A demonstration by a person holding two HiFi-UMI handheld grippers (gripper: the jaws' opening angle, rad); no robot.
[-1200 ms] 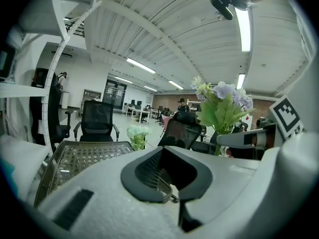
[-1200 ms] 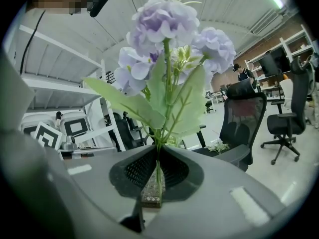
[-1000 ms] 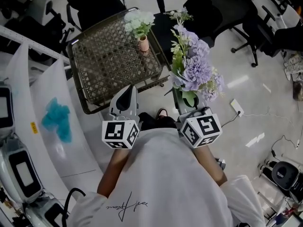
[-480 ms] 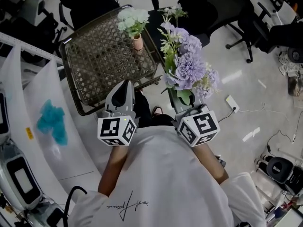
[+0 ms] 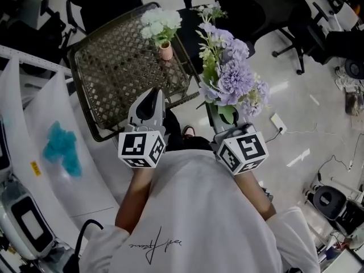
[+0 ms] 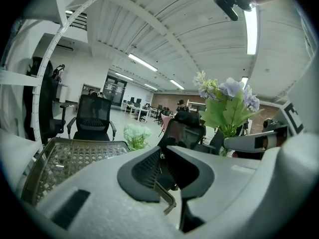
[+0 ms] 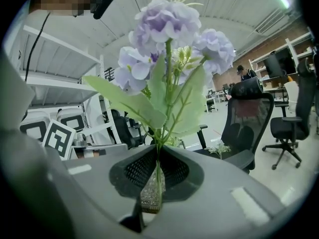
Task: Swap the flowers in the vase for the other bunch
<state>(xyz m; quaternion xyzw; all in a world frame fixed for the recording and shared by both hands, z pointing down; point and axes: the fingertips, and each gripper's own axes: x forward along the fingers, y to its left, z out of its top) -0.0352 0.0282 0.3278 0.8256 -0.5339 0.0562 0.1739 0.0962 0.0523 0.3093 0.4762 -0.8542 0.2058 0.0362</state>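
Left claw [image 5: 151, 98]: narrow, jaws have just been opening, nothing between them. Right claw [image 7: 158, 156]: clamped on the stem of the purple bunch [image 5: 233, 78], stem upright. Vase [image 5: 165, 51] with white flowers [image 5: 161, 23] stands upright on the wicker desk [image 5: 108, 78], ahead of the left claw and ahead-left of the right. Judgement: left claw is nearer; the white stems should lift out vertically first.

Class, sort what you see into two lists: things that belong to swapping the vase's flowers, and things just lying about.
Belongs to the job:
- purple bunch, gripped by the right gripper
- white bunch in the pink vase on the wicker table
- left gripper, empty, jaws just opening a little

Just lying about:
- office chairs
- blue crumpled thing at the left
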